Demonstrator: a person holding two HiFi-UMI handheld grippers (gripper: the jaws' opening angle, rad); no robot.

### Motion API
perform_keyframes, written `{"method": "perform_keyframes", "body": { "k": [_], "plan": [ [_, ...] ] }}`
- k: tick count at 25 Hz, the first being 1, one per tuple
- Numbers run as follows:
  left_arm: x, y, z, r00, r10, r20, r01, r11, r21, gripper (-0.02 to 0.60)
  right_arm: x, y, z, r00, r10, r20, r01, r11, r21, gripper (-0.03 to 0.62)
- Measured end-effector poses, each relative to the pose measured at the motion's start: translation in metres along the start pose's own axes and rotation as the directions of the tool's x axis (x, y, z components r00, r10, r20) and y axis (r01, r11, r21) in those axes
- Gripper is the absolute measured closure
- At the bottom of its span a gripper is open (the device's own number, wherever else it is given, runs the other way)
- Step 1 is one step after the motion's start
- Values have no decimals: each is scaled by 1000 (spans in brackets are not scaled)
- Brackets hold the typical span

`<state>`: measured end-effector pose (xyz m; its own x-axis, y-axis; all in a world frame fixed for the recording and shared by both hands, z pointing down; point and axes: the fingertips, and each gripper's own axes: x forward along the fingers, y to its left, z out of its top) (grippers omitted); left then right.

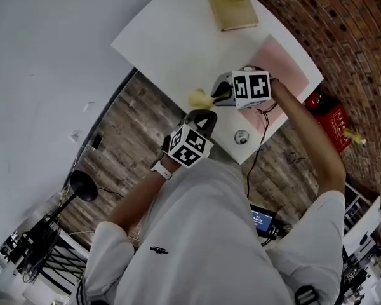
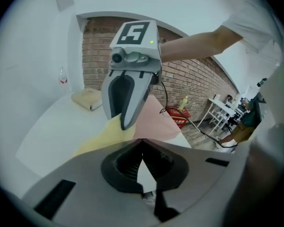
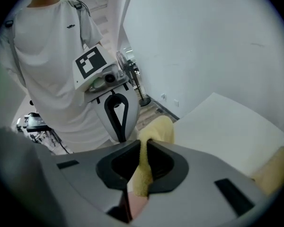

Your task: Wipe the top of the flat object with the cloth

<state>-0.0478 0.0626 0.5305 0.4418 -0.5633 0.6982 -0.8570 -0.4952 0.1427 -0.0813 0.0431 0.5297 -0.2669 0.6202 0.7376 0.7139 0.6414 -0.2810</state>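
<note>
Looking down on one white table [image 1: 171,37] set before a brick wall. Two hand-held grippers over its near edge. Right gripper [image 1: 214,97] clamped tight on one yellow cloth [image 1: 199,98], pinched between both jaws and bunched beyond the tips, over bare white tabletop just beside one flat pink sheet [image 1: 284,61], not on it. Left gripper [image 1: 206,115] close by, pointing toward the cloth, jaws pressed together at the tips with nothing between. One tan book [image 1: 231,6] lying at the far end, well apart from the cloth. One small round object [image 1: 242,136] near the table's edge. One red crate [image 1: 330,116] on the wood floor.
</note>
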Motion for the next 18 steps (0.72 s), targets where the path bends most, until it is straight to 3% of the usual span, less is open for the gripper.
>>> {"method": "perform_keyframes", "body": {
  "k": [3,5,8,10,12,14,16,18],
  "plan": [
    [-22,8,7,999,-14,29,13,999,34,563,-19,2,16,989,-121,82,115,990,80,546],
    [-37,15,10,998,-21,51,19,999,36,563,-34,-3,24,962,-236,138,213,964,161,546],
    [-57,26,15,996,-29,81,26,999,44,563,-57,-3,36,887,-403,226,339,900,275,545],
    [-68,33,22,993,-46,108,41,998,48,563,-74,2,42,816,-508,275,406,843,354,545],
    [-76,40,30,989,-58,133,52,998,46,563,-94,8,46,717,-629,299,480,758,443,545],
    [-81,48,38,986,-59,156,52,997,48,563,-116,15,47,584,-756,296,535,633,559,543],
    [-84,54,51,982,-63,180,54,997,53,563,-140,30,49,441,-843,307,524,520,675,543],
    [-87,56,67,975,-71,209,61,997,56,563,-160,50,51,309,-900,307,499,428,753,543]
  ]
}}
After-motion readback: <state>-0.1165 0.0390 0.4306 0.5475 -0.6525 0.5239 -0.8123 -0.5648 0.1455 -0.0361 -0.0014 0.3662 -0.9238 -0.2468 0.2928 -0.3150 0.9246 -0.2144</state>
